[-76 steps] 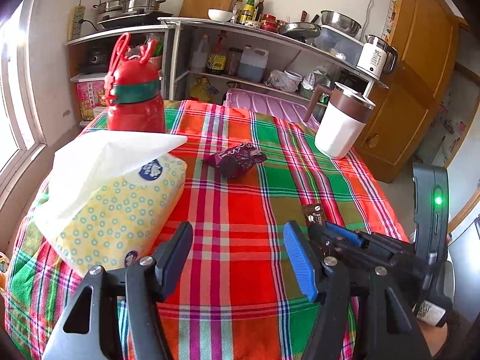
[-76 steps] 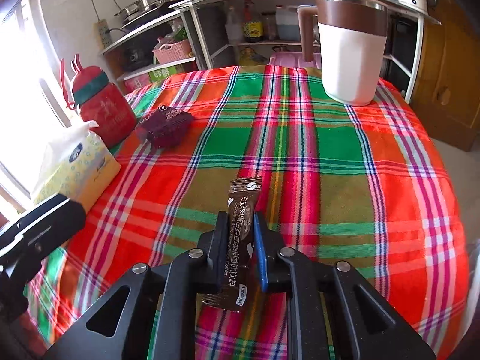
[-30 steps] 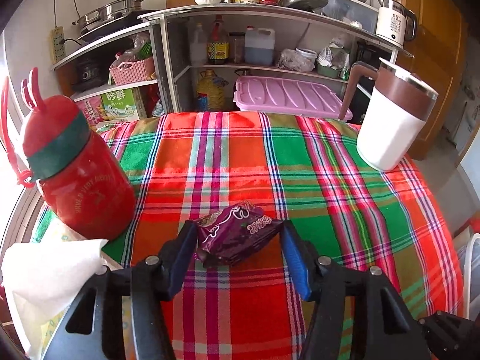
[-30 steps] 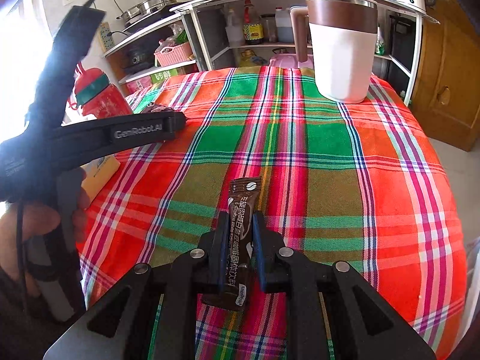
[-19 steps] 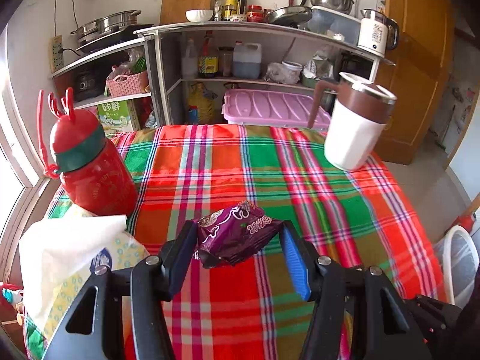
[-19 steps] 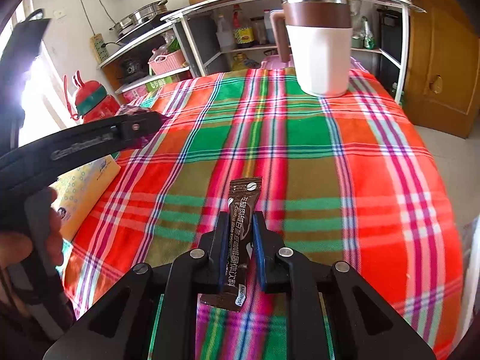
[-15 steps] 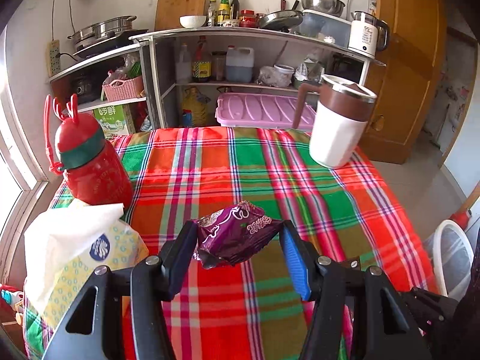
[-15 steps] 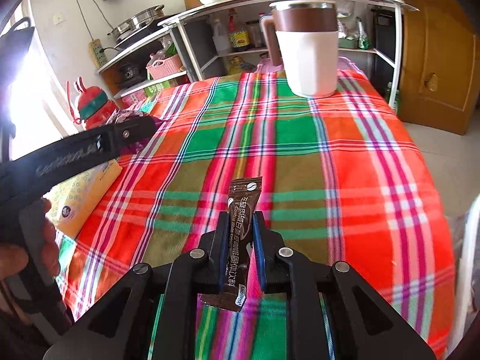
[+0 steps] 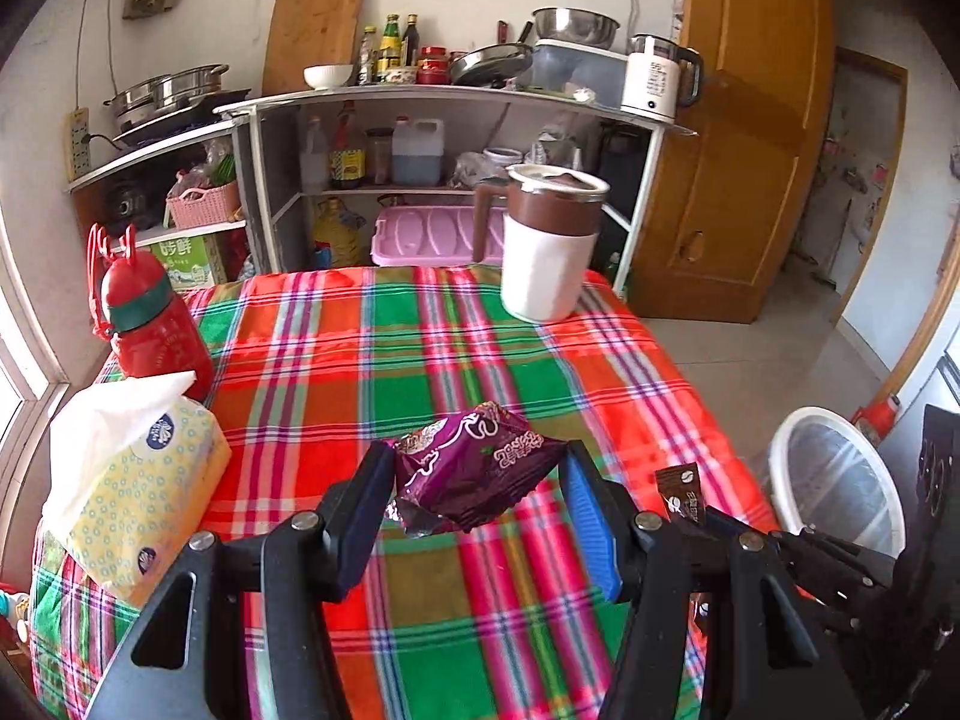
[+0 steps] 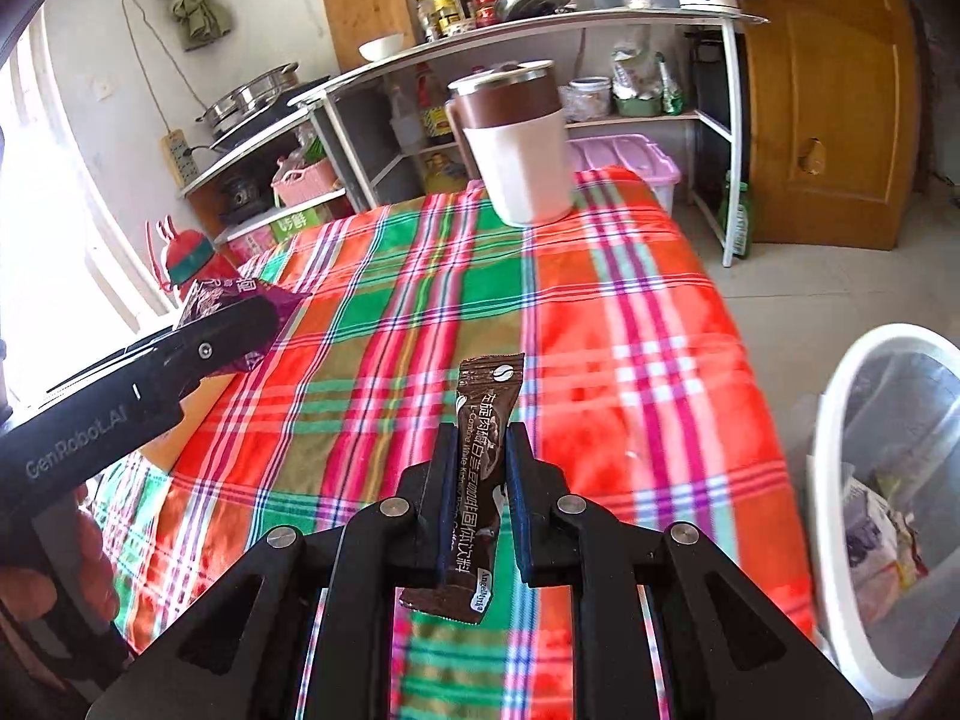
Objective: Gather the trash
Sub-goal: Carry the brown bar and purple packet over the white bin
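Left gripper (image 9: 474, 480): I have it clenched on the crumpled purple foil snack wrapper (image 9: 477, 471), pinched by its two ends and hanging clear above the red, green and orange plaid tablecloth (image 9: 372, 360).
Right gripper (image 10: 478, 492): my jaws are squeezed flat on the slim dark brown coffee-stick sachet (image 10: 480, 462), which stands upright between the pads.
Bin: the white-rimmed round waste bin with a clear liner (image 10: 888, 498) sits on the floor off the table's right edge, already holding some rubbish.
Step in hand: carrying both pieces across to the bin, I judge.
Doing it well: I should keep both grips firm until each piece is over the bin's mouth, not its rim.
Order: right first, since it looks nearer; then left.
Risk: the light wrappers could flutter or cling to a pad, so I'd let go low inside.
Avoid: the white jug with a brown lid (image 9: 549, 246).
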The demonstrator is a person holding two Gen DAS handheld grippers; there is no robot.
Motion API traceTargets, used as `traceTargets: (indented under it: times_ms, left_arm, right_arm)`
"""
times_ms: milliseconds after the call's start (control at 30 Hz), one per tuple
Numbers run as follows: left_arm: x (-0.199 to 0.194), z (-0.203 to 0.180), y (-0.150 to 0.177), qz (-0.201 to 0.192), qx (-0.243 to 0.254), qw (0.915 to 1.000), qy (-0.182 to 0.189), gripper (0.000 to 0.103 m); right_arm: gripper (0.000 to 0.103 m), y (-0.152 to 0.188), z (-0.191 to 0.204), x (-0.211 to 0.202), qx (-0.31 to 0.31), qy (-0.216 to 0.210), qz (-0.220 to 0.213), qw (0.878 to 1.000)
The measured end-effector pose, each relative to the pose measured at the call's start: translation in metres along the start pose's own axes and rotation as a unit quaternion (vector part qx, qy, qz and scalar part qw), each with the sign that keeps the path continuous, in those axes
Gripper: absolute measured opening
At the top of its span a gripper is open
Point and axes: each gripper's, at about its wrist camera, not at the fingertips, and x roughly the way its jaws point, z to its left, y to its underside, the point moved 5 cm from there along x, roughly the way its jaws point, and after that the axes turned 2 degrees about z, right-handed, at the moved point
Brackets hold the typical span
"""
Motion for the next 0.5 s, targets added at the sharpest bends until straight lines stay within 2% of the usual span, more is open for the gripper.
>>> traceTargets:
  times_ms: [267,500]
  left_arm:
    - [-0.014,-0.052,0.003,-0.01,0.03,0.9992,0.023,0.059]
    - [-0.024,-0.106,0.006,-0.018,0.055,0.9966,0.058,0.059]
  right_arm:
    - [0.016,0.002,-0.037,-0.038,0.025,0.014,-0.029,0.999]
    - [0.016,0.006,-0.082,-0.074,0.054,0.038,-0.054,0.996]
